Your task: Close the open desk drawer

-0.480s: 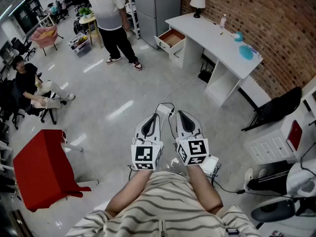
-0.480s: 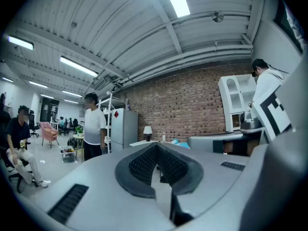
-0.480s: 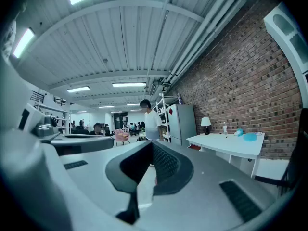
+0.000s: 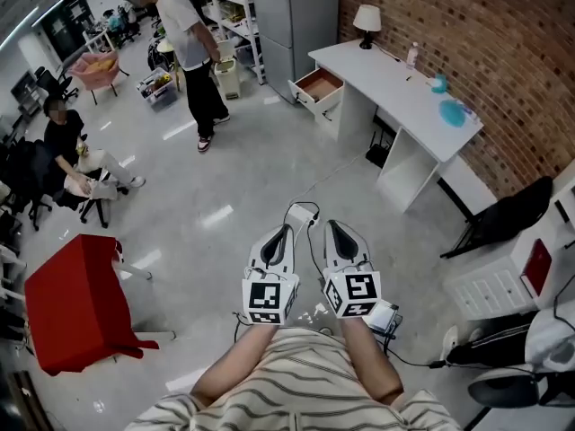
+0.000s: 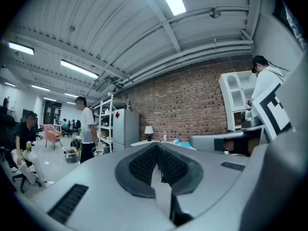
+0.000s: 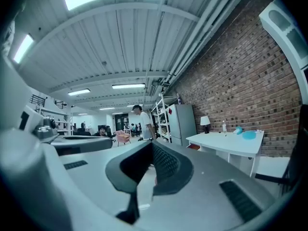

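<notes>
The white desk stands along the brick wall at the far right of the head view. Its drawer at the left end is pulled out, showing a brown inside. Both grippers are held close to my body, far from the desk, pointing level towards it. My left gripper is shut and empty, its dark pads meeting. Beside it my right gripper is shut with nothing in it. The right gripper view shows the desk and the drawer far ahead.
A person stands on the floor left of the drawer, near a grey fridge. Another person sits at far left. A red table is near left. A cable runs across the floor; a black chair stands right.
The standing person has walked left and further from the drawer. The view has shifted a little; both grippers stay side by side in front of me, still shut.
</notes>
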Tool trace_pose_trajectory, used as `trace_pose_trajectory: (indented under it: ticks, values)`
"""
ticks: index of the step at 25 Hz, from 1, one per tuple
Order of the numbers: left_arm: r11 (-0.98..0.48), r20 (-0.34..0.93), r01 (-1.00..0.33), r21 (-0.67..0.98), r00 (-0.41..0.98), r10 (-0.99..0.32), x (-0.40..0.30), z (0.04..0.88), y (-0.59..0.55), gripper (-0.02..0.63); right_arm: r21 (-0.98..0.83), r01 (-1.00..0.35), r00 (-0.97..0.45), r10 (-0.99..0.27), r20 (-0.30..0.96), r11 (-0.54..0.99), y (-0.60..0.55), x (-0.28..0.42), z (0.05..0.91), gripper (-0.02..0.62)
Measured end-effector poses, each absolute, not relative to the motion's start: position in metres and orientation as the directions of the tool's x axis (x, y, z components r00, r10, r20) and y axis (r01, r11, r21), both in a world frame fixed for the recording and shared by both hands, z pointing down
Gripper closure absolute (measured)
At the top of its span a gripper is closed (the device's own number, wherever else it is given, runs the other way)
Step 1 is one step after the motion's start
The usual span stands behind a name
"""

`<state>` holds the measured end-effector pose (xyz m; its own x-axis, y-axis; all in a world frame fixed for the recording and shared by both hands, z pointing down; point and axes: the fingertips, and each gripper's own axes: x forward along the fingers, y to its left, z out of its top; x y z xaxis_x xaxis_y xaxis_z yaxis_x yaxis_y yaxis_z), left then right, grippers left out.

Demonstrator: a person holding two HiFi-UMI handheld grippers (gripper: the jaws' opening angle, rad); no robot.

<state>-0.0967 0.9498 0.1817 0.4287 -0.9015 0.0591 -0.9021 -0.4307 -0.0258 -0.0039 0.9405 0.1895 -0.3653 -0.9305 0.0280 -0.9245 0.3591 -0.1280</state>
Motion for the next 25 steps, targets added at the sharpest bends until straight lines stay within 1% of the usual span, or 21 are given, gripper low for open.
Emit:
trace_pose_trajectory:
  ticks: [6, 9, 13, 19, 25]
  values:
    - [-0.411, 0.063, -0.912, -0.018, 0.409, -0.91, -0.074, 0.192, 0.972, 0.604, -0.129, -0.913, -0.391, -0.92, 0.002, 0.388, 0.959, 0.016, 0.191, 0.584]
    - [-0.405, 0.067, -0.914, -0.017, 0.403, -0.913, -0.058, 0.192, 0.966, 0.604, -0.139, -0.903, -0.411, -0.911, 0.002, 0.407, 0.952, 0.029, 0.191, 0.584]
    - [-0.396, 0.077, -0.918, -0.011, 0.394, -0.916, -0.055, 0.199, 0.956, 0.604, -0.158, -0.896, -0.421, -0.907, 0.008, 0.415, 0.941, 0.033, 0.198, 0.584]
    - [-0.388, 0.082, -0.921, 0.016, 0.388, -0.918, -0.052, 0.209, 0.905, 0.604, -0.161, -0.894, -0.428, -0.903, 0.036, 0.417, 0.89, 0.037, 0.21, 0.584]
    - [-0.383, 0.068, -0.924, 0.022, 0.384, -0.921, -0.065, 0.219, 0.808, 0.604, -0.15, -0.903, -0.412, -0.911, 0.031, 0.403, 0.796, 0.032, 0.217, 0.584]
